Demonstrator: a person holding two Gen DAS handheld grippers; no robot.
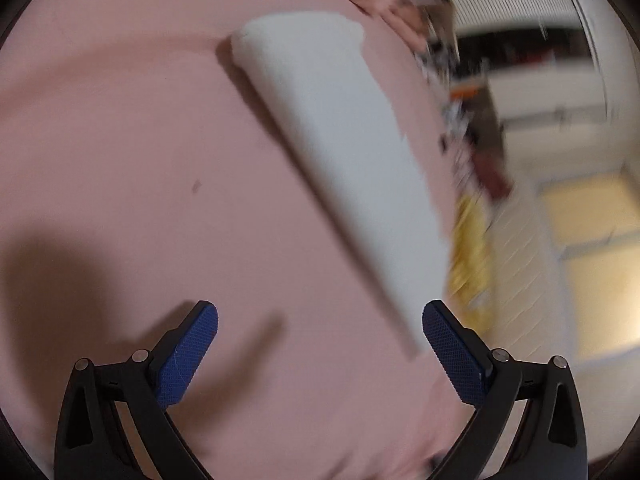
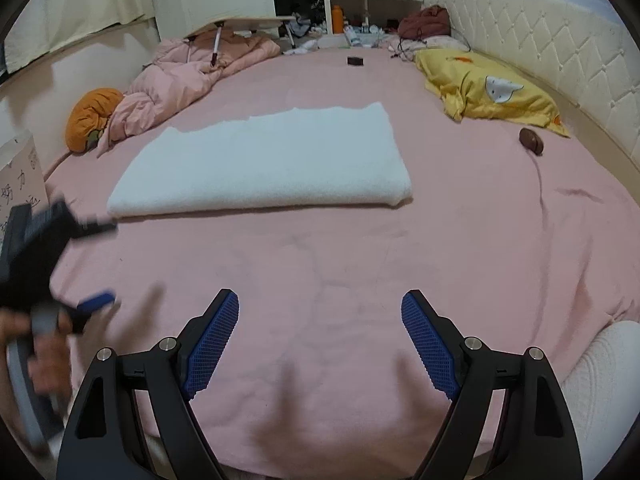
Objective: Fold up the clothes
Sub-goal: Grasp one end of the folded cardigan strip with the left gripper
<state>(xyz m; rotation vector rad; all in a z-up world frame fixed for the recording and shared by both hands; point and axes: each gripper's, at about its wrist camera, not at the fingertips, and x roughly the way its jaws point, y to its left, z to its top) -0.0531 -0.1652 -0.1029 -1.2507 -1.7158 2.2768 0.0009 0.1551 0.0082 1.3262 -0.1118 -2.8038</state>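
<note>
Right wrist view looks down the pink bed [image 2: 480, 220], where a white towel [image 2: 260, 168] lies flat near the middle, already folded into a long band with a thick rolled-looking fold along its near edge and a thinner, slightly ragged far edge. Ahead of the camera the right gripper [image 2: 320, 336] hangs over bare sheet, well short of the towel, its 2 blue fingers [image 2: 212, 344] spread wide with nothing between them. At the left edge of this view the left gripper [image 2: 64, 264] shows as a blur in a person's hand [image 2: 44, 352], near the towel's left end but apart from it.

From the left wrist camera the left gripper [image 1: 320, 344] also has its fingers [image 1: 188, 352] wide apart and empty; the towel [image 1: 340, 160] runs diagonally across that picture, its near end just beside the right-hand finger (whether they touch is lost in the blur).

Judging by its plush nap and soft edges, the towel should be light, limp and not slippery, sagging wherever it is not supported. Several layers are stacked, so a shallow pinch may lift only the top ply. For another fold, the sensible holds look like the 2 corners of 1 short end, each gripper biting the full thickness before carrying it over.
</note>
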